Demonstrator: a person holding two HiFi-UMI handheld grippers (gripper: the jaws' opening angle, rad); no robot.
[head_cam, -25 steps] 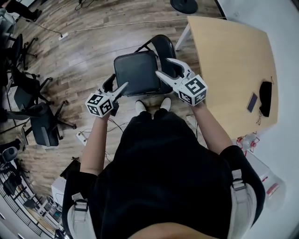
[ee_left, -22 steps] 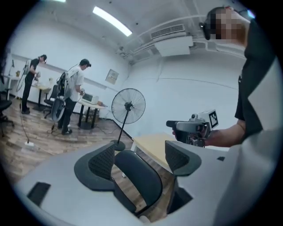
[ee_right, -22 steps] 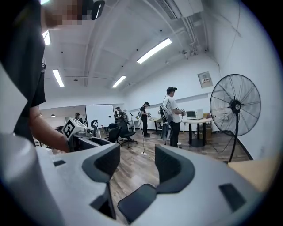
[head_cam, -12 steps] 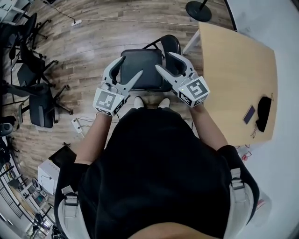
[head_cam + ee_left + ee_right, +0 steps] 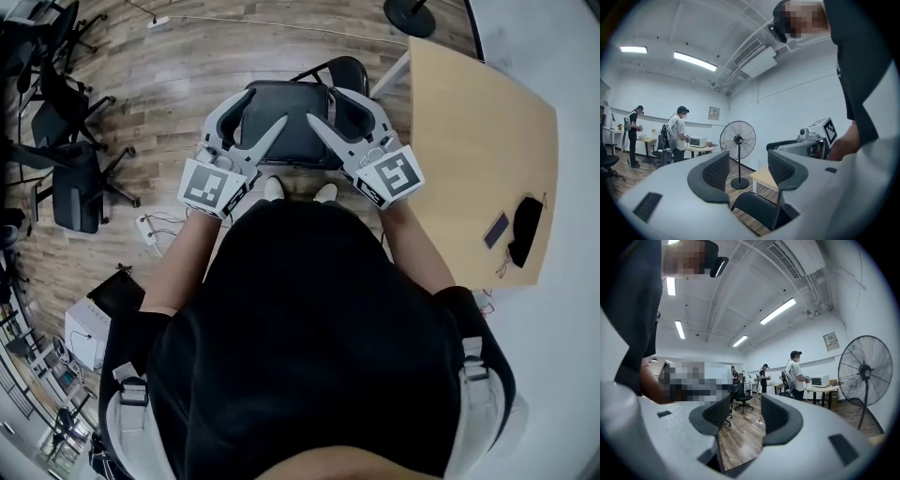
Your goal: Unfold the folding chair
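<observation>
The black folding chair (image 5: 286,117) stands unfolded on the wood floor just ahead of the person's feet, seat level, backrest (image 5: 349,80) on the far side. My left gripper (image 5: 257,116) hangs above the seat's left part and my right gripper (image 5: 328,111) above its right part, both lifted clear of the chair. Both pairs of jaws have just been closing, with nothing between them. In the left gripper view, the left gripper (image 5: 750,171) shows only air in its gap, with the chair's backrest (image 5: 757,208) below. The right gripper (image 5: 746,417) frames bare floor.
A light wooden table (image 5: 478,122) stands close on the right with a phone (image 5: 496,230) and a black object (image 5: 523,230) on it. Office chairs (image 5: 75,187) crowd the left. A standing fan (image 5: 738,140) is beyond the table. Other people work at far desks.
Both grippers have risen from the chair's sides and now hover above the seat. The left gripper's jaws have narrowed. The chair itself has not moved.
</observation>
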